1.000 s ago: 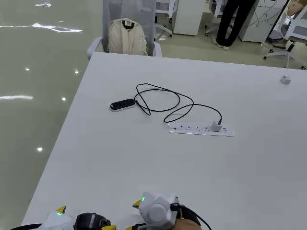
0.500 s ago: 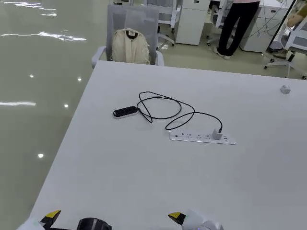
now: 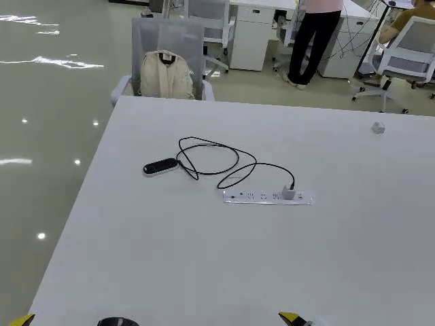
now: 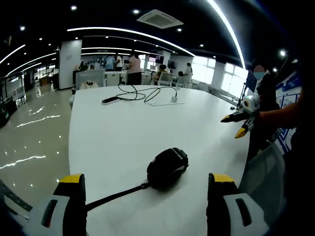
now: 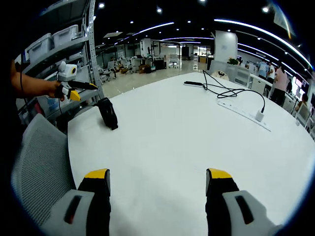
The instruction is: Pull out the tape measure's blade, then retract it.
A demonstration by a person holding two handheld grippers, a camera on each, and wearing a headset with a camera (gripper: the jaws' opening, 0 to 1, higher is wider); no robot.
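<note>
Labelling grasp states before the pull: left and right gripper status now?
Left gripper: open, tape measure ahead of it, not held.
Right gripper: open, holding nothing.

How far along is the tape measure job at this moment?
Done: nothing visible. The tape measure lies on the table near its edge with no blade out; an earlier pull cannot be ruled out. In hand: nothing. The left gripper and right gripper are open and clear of it. Left: grasp it, pull the blade, retract.
</note>
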